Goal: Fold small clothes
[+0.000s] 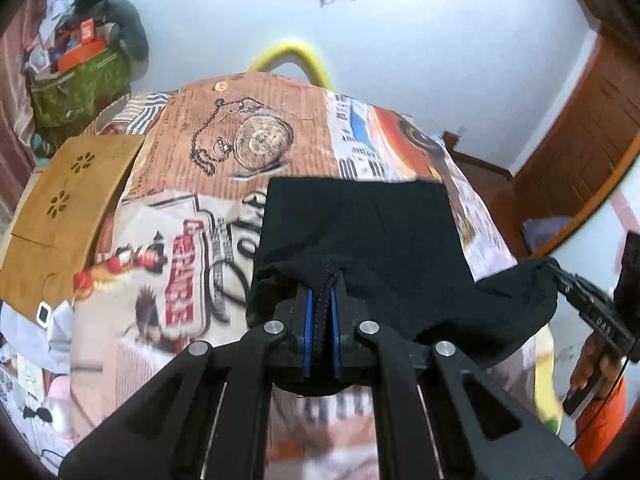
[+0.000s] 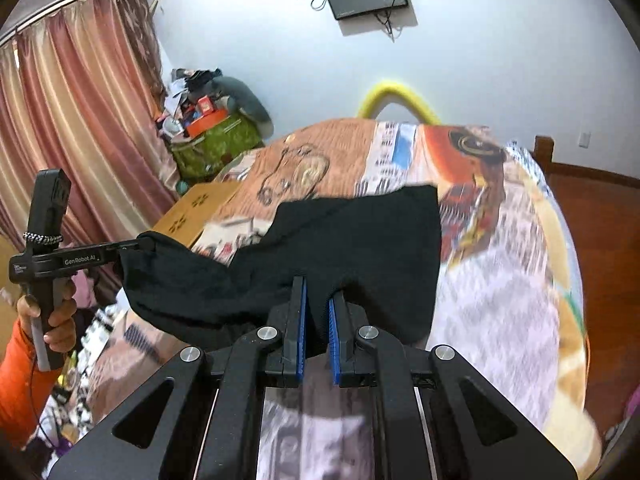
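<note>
Left wrist view: the left gripper (image 1: 321, 300) is closed on the near hem of a small black garment (image 1: 360, 232), a stitched seam pinched between its blue pads (image 1: 307, 312). The far part of the cloth lies on the printed bedspread (image 1: 192, 128), while the near edge is lifted off it. At the right, the right gripper (image 1: 554, 270) has hold of the garment's other near corner, with a hand (image 1: 596, 364) on its handle. On the left of the bed lies a flat brown cardboard piece (image 1: 76, 200). Far left, a green bag (image 1: 80, 84) is heaped with boxes and loose items.

Right wrist view: the right gripper (image 2: 317, 308) is nearly closed, with a bunch of the black garment (image 2: 360, 240) between its pads. The left gripper (image 2: 138, 246) clamps the far-left corner, stretching the near edge between the two. The green bag (image 2: 216, 144) holds an orange box and clutter.

Judged from this, the fold is under way: both near corners are raised. Next the edge should be carried to the far edge, kept taut and level, and laid down evenly.
</note>
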`<state>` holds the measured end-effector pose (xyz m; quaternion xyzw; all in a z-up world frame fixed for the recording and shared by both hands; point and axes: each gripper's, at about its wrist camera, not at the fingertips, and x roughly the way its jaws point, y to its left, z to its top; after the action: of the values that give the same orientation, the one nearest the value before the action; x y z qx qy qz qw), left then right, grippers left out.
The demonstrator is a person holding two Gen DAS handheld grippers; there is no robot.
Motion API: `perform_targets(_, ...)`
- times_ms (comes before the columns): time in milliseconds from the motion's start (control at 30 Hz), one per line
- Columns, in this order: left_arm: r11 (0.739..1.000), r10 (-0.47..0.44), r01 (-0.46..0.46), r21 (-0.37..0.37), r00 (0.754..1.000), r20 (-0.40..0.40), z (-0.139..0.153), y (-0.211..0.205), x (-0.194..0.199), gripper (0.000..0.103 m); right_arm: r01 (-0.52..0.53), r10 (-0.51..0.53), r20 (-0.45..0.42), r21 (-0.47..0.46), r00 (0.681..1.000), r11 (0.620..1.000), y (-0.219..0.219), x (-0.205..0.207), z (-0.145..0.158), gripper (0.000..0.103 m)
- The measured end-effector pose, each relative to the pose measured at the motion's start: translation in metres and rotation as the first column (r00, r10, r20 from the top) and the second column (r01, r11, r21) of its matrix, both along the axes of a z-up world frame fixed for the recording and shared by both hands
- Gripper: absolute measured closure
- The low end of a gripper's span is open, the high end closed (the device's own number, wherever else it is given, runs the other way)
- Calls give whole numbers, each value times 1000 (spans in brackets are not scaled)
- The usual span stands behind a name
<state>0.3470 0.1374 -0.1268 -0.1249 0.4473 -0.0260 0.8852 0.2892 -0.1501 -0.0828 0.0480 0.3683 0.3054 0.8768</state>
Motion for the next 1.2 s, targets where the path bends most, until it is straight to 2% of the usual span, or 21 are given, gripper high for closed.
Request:
perform_targets(67,1000,19,-19,-18,1000,-20,-6,8,31,96,15,-15,-5,2,1000,1000,1,20,-1,95)
perform_targets(200,999,33,-34,-7,998,-54,-25,17,80,96,52,-52,-36,0,998,999,1,65,-9,95)
perform_targets(367,998,59,-60,-3,993,-105,-65,26,140,96,56,-59,-67,-46,996,997,12,114,-27,95)
perform_targets(500,998,60,-62,-8,986,-154,-92,30,174,94,58,-66,-106,-81,992,995,21,152,-44,93)
perform_targets(567,996,82,-85,-7,981,-177,-98,34,182,89,74,-84,-114,-89,990,993,21,162,-49,90)
perform_targets(600,996,82,-85,-12,981,-176,-98,34,182,87,91,-102,-114,-95,988,991,20,165,-50,88)
perform_targets(633,996,84,-86,-7,984,-157,-96,36,180,78,106,-117,-106,-98,988,989,18,164,-48,86)
perform_targets(667,996,90,-90,6,986,-138,-92,37,177,62,118,-127,-95,-98,987,988,16,163,-47,84)
perform_targets(733,994,103,-101,33,991,-86,-83,38,167,41,146,-152,-52,-90,987,985,8,154,-39,65)
perform_targets(767,994,104,-102,41,993,-54,-77,39,158,39,153,-156,-33,-88,987,984,4,149,-35,63)
perform_targets(833,995,97,-95,43,994,-50,-72,41,148,39,155,-156,-11,-97,988,983,-3,136,-28,61)
perform_targets(933,996,78,-75,48,994,-81,-78,42,132,37,132,-135,-18,-114,991,985,-11,114,-26,61)
perform_targets(1033,996,66,-57,65,987,-147,-99,43,112,37,115,-123,-53,-128,991,985,-18,89,-38,57)
perform_targets(1100,998,61,-53,43,979,-195,-115,43,104,37,99,-114,-98,-145,989,984,-21,77,-53,57)
perform_targets(1200,997,39,-55,-51,964,-264,-142,43,93,37,76,-104,-178,-156,978,985,-20,65,-78,57)
